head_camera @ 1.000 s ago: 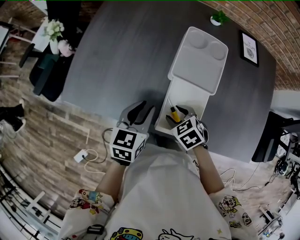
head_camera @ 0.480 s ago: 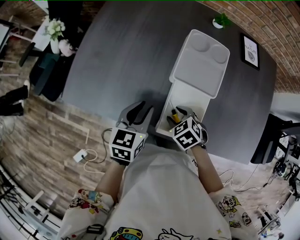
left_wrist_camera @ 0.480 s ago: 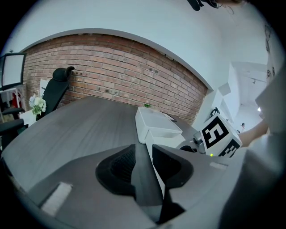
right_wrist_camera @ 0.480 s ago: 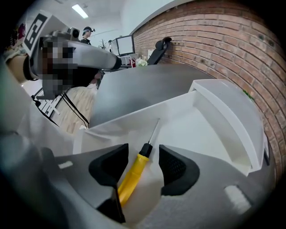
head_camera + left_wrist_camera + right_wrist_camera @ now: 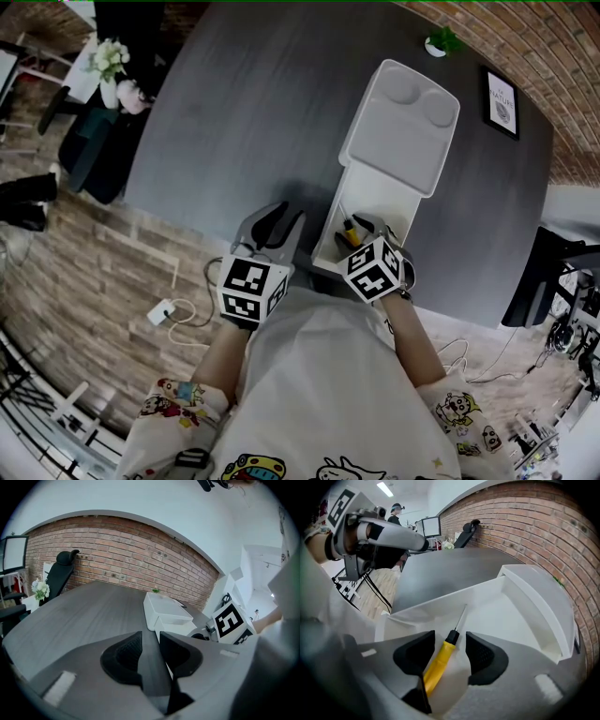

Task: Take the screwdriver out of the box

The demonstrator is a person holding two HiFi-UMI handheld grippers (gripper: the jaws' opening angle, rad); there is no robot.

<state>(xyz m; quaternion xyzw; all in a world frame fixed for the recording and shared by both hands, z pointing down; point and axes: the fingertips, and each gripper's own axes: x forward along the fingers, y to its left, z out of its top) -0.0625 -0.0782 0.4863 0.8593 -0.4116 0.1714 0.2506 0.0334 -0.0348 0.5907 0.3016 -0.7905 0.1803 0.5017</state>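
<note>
A screwdriver (image 5: 440,660) with a yellow handle and thin metal shaft lies in the near end of the open white box (image 5: 440,602). My right gripper (image 5: 450,637) reaches down into the box with the handle between its jaws. The jaws are closing: the handle lies beside the left pad, with a gap to the right pad. In the head view the screwdriver (image 5: 348,228) shows just ahead of the right gripper (image 5: 359,232). My left gripper (image 5: 281,220) hovers over the table left of the box (image 5: 375,202), open and empty. From the left gripper (image 5: 151,634) view the box (image 5: 166,613) is ahead to the right.
The box's lid (image 5: 398,122) lies folded back on the dark grey table (image 5: 244,112). A small potted plant (image 5: 437,39) and a framed picture (image 5: 497,97) sit at the far edge. Cables and a power strip (image 5: 169,309) lie on the floor to the left.
The right gripper has rolled slightly and its marker cube has shifted a little over the box's near end. The left gripper has stayed where it was.
</note>
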